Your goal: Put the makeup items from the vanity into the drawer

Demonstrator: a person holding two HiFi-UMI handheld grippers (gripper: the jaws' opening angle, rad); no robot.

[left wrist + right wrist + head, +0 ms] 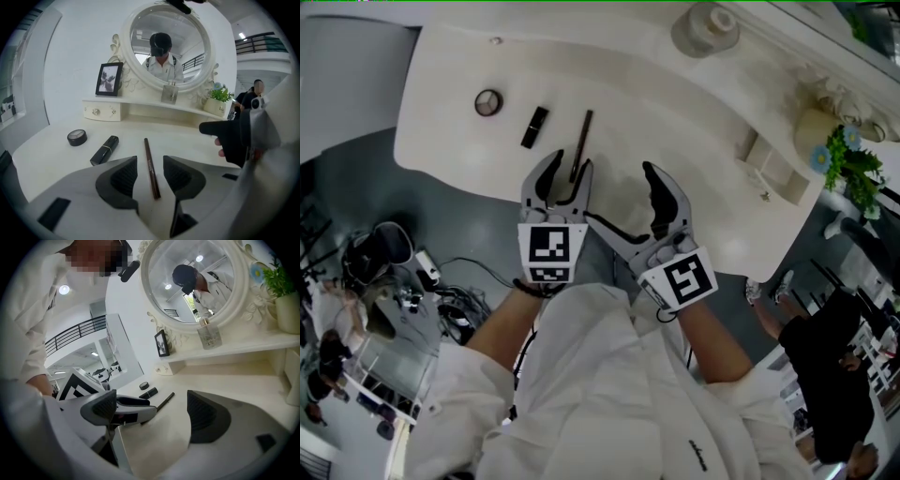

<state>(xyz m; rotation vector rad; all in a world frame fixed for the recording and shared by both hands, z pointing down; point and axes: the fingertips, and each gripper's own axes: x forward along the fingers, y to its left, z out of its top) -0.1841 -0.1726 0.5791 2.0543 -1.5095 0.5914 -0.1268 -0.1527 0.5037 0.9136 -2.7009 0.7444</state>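
Observation:
Three makeup items lie on the white vanity top [675,122]: a round dark compact [488,102], a black lipstick [534,127] and a thin brown pencil [581,141]. My left gripper [568,171] reaches over the front edge, and its jaws straddle the near end of the pencil [151,168]. A narrow gap shows on each side, so the pads are not pressing on it. The lipstick [104,150] and compact [77,137] lie to its left. My right gripper [661,187] hovers just to the right, open and empty. No drawer front shows in any view.
An oval mirror [171,42] stands at the back above a shelf with a photo frame [109,78], a perfume bottle [169,92] and a potted plant [218,96]. Small knobbed drawers [101,111] sit under the shelf. Cables and equipment [384,262] lie on the floor to the left.

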